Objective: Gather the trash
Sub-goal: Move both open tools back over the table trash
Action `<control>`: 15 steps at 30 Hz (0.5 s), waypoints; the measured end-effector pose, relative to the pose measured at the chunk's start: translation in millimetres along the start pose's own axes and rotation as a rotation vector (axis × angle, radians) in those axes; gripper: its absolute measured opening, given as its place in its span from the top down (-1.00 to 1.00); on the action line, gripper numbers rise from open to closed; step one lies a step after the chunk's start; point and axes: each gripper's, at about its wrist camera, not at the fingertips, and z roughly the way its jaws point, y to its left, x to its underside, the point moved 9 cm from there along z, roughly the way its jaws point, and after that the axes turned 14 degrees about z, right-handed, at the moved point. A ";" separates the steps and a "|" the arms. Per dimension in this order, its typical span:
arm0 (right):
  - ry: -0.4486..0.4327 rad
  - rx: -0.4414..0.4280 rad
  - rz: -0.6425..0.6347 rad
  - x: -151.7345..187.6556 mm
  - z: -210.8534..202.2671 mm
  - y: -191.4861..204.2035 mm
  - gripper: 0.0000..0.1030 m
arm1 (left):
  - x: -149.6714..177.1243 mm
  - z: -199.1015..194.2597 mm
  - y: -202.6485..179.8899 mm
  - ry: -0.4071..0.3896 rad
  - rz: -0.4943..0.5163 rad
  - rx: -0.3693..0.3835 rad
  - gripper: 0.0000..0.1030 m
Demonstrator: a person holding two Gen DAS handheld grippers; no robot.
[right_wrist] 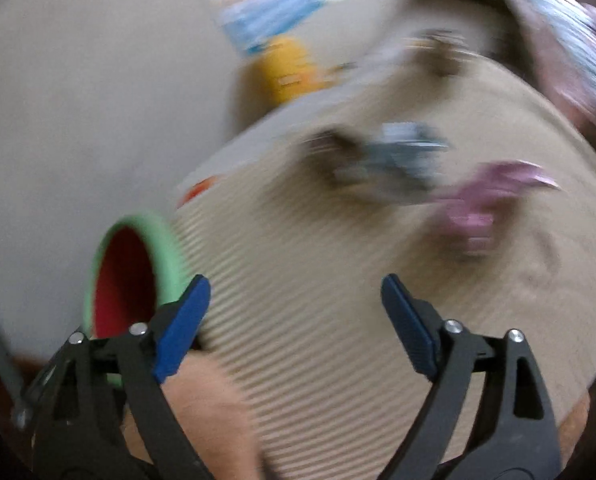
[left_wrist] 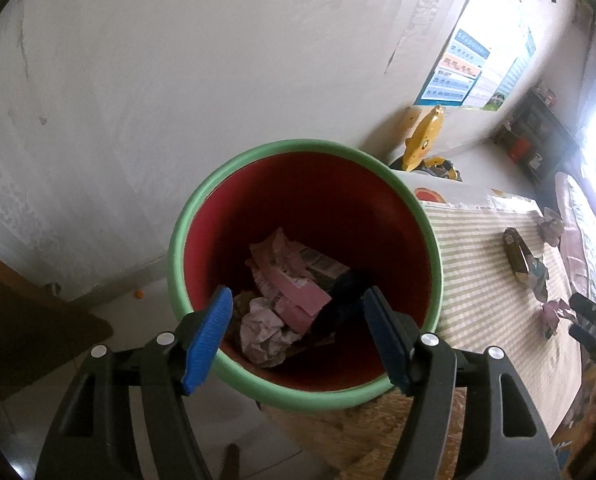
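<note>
A red bin with a green rim (left_wrist: 178,256) stands at the table's left end. It holds crumpled pink paper (left_wrist: 294,300), a white wad and a dark wrapper. My left gripper (left_wrist: 298,328) is open and empty, right above the bin's near rim. My right gripper (right_wrist: 294,312) is open and empty above the striped tablecloth (right_wrist: 318,300); its view is motion-blurred. The bin (right_wrist: 162,236) shows at its left. Ahead lie a dark grey wrapper (right_wrist: 394,160) and a pink wrapper (right_wrist: 478,204). In the left wrist view more trash lies on the cloth: a brown packet (left_wrist: 518,252) and pink wrappers (left_wrist: 552,314).
A white wall stands behind the bin. A yellow toy (left_wrist: 422,140) sits beyond the table's far end. A dark wooden piece (left_wrist: 26,320) is at the left on the floor. Pink bedding (left_wrist: 582,220) borders the table on the right. The right gripper's tip (left_wrist: 594,320) shows at the right edge.
</note>
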 end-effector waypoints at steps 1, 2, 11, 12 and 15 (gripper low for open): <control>-0.016 0.016 0.037 -9.4 -1.4 -14.3 -0.72 | -0.7 -1.0 -1.9 -0.001 0.004 0.000 -0.26; -0.035 0.039 0.085 -21.5 -2.8 -34.4 -0.73 | -1.4 -1.8 -4.4 -0.002 0.009 0.000 -0.26; -0.068 0.191 0.200 -74.5 27.1 -108.6 -0.79 | -5.5 -8.4 -31.7 -0.002 0.083 -0.002 -0.26; -0.065 0.202 0.193 -79.0 33.4 -109.9 -0.79 | -5.5 -10.0 -33.6 -0.004 0.091 -0.003 -0.26; -0.047 0.216 0.146 -82.5 50.3 -103.3 -0.79 | -6.4 -17.0 -39.9 -0.011 0.113 -0.008 -0.26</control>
